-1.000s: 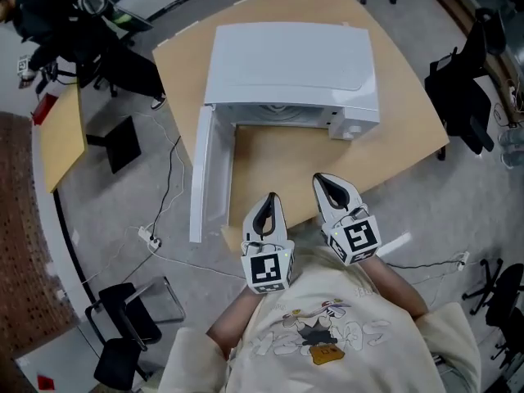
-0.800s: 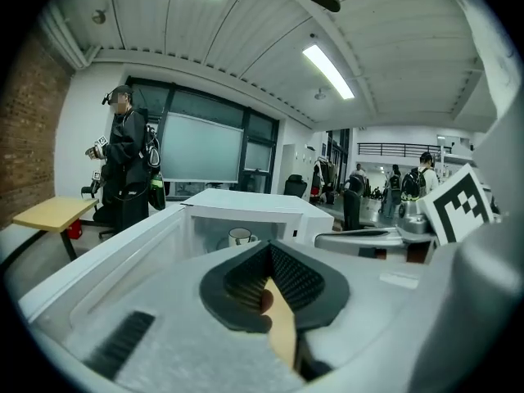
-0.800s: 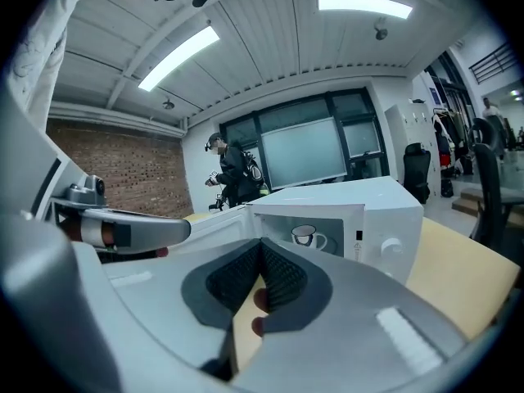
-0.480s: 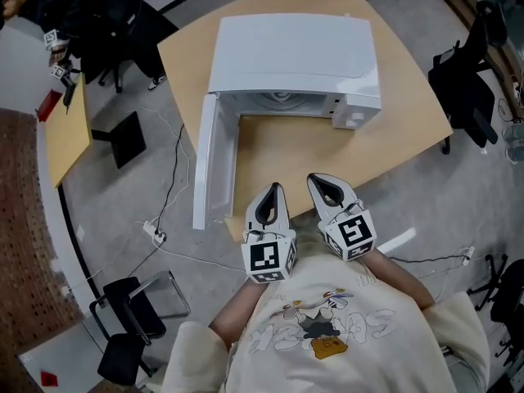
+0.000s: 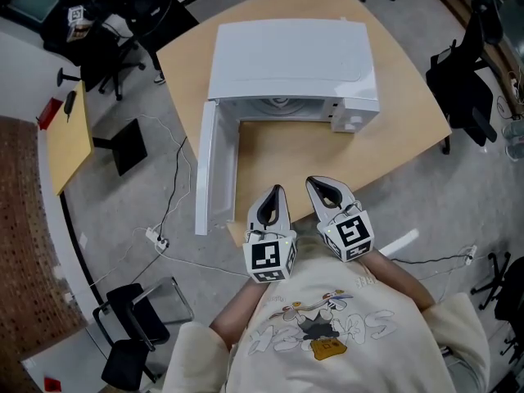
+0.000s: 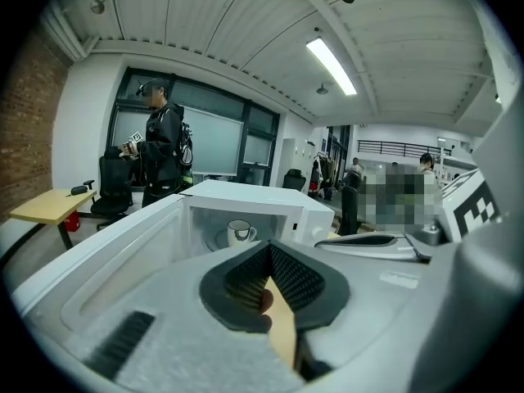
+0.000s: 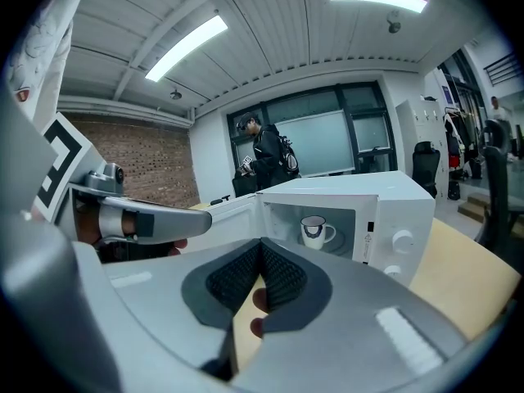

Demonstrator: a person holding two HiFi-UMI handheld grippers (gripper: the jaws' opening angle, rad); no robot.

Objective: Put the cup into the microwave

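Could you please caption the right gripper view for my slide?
Shut right gripper faces the open microwave, cup already inside.

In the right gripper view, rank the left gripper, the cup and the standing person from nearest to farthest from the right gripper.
1. Left gripper, close by at the left.
2. Cup, ahead inside the open microwave.
3. Person, standing far back behind the microwave.

Microwave (image 5: 291, 60) cavity mostly hidden from above, cup (image 7: 316, 230) print seemingly illegible
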